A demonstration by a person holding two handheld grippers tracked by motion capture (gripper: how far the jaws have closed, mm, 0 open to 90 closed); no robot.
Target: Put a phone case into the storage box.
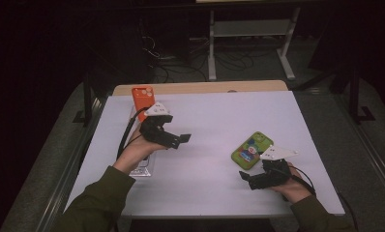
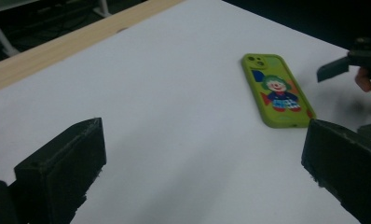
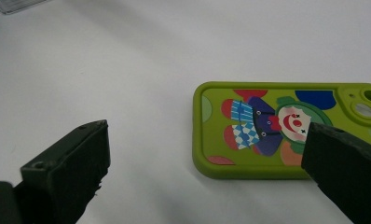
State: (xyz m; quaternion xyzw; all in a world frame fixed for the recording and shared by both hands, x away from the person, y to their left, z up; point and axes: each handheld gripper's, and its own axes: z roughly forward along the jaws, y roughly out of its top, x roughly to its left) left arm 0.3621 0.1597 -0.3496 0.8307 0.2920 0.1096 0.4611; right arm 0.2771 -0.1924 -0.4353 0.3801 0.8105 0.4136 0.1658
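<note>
phone case in green rubbery plastic, lying flat on the desk just ahead of the wide-open, empty right gripper, looks light, slightly flexible and grippy, so pinching across its long edges near the middle seems safest.

The green case ran off the right edge of the right gripper view, its lower corner hidden behind a jaw. The clear case lay mostly under the left forearm. The orange case was partly covered by the left gripper.
</note>
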